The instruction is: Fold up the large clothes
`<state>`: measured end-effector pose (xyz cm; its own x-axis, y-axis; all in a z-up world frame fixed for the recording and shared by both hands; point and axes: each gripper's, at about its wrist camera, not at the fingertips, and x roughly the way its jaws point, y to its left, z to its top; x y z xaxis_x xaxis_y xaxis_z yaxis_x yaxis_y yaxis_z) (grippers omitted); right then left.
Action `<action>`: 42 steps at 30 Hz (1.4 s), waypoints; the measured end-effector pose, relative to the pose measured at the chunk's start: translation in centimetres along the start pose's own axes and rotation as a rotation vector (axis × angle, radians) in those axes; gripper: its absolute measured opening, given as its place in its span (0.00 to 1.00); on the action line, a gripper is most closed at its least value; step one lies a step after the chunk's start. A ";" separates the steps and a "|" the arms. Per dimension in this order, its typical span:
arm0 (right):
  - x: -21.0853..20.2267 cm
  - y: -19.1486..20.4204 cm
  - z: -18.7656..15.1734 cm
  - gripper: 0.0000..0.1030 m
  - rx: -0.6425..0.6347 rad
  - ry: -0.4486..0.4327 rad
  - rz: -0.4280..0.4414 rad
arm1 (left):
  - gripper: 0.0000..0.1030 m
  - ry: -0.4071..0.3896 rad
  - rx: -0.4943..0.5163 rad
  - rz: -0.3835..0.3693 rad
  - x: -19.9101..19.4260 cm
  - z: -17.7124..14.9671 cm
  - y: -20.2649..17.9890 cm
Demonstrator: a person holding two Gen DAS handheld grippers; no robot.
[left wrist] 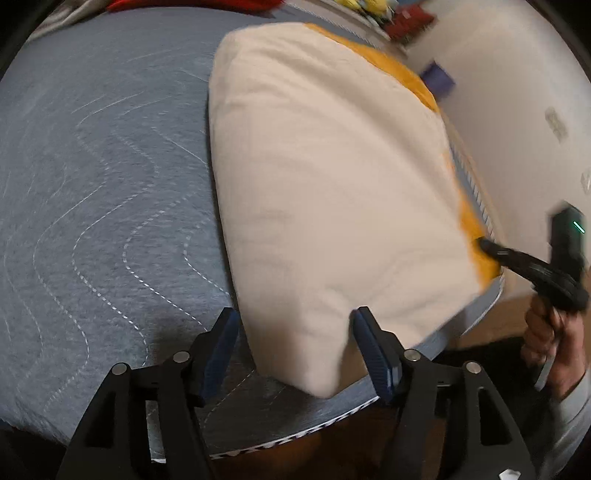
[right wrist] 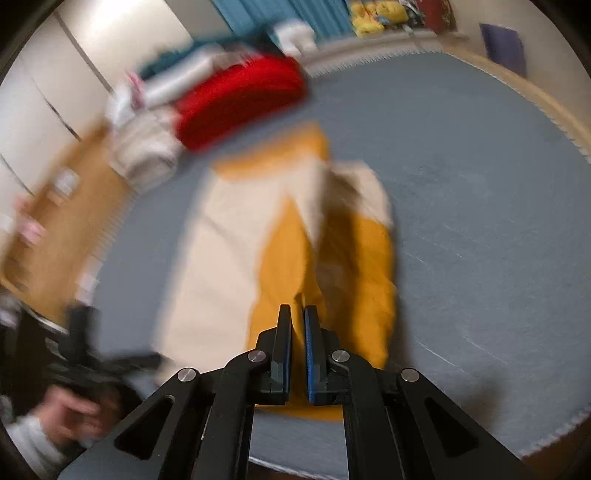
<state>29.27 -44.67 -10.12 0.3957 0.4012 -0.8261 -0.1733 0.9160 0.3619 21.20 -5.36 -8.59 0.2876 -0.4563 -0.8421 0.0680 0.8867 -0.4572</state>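
A large cream and orange garment (left wrist: pixel 332 192) lies folded on the grey quilted mat (left wrist: pixel 92 184). My left gripper (left wrist: pixel 297 332) is open, and the garment's near cream corner sits between its blue pads without being pinched. At the garment's right side, my right gripper (left wrist: pixel 485 246) has its tip on the orange edge. In the right wrist view the right gripper (right wrist: pixel 297 314) is shut, with orange cloth (right wrist: pixel 354 266) of the garment showing in the narrow slit between its fingers. The left gripper (right wrist: pixel 122 362) appears there blurred at the lower left, held by a hand (right wrist: pixel 70 410).
A red cloth bundle (right wrist: pixel 240 99) and a pale folded pile (right wrist: pixel 144 151) sit at the mat's far side. Yellow plush toys (right wrist: pixel 376 16) line the back wall. The mat's edge (left wrist: pixel 332 417) runs just past the garment's near corner, with dark floor beyond.
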 end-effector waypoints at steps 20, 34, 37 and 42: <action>8.8 0.1 -1.9 0.06 -0.094 0.294 -0.281 | 0.59 0.087 0.079 0.012 1.0 -1.5 -1.2; 8.5 0.5 -3.0 0.07 -0.132 0.267 -0.304 | 0.31 0.024 0.100 0.013 -0.5 -0.2 -0.2; 7.9 1.0 -2.9 0.10 -0.127 0.235 -0.296 | 0.26 -0.022 0.114 -0.010 -2.0 -0.1 -0.3; 5.5 1.3 -3.0 0.17 -0.148 0.153 -0.317 | 0.20 0.009 0.195 0.021 -1.1 -0.6 -1.4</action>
<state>28.47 -41.30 -15.50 0.3129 0.0830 -0.9462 -0.1966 0.9803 0.0210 20.26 -6.17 -7.18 0.2819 -0.4376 -0.8538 0.2460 0.8932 -0.3765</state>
